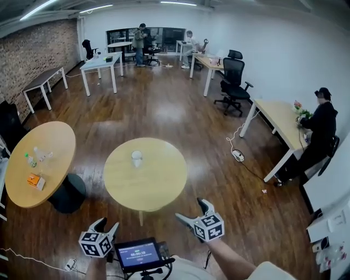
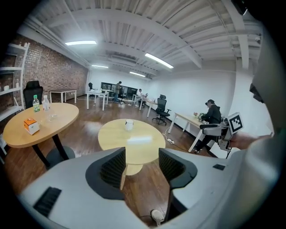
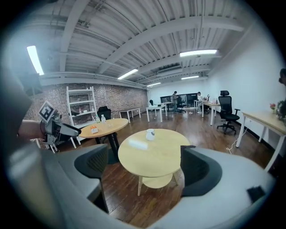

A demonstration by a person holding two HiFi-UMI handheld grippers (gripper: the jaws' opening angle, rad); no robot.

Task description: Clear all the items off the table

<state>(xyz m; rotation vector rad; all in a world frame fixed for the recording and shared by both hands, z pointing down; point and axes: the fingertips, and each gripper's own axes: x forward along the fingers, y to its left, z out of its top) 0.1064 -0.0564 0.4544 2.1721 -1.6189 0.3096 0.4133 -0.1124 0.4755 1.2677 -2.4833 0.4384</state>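
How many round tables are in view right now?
2. The near table stands in the middle of the head view, with a white cup on it. The other table is to its left, holding bottles and an orange box. None looks hidden.

Bright ceiling strip lights point(image 1: 37, 9), floor glare, fisheye-warped edges.

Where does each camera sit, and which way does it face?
Head view: on the person's head, facing forward and down at the table with a cup; left gripper, right gripper and a forearm show below.
Left gripper view: on the left gripper, looking along its open, empty jaws at the table; right gripper shows at right.
Right gripper view: on the right gripper, looking along its open, empty jaws at the table; left gripper shows at left.
Shared: all three see the table and cup.
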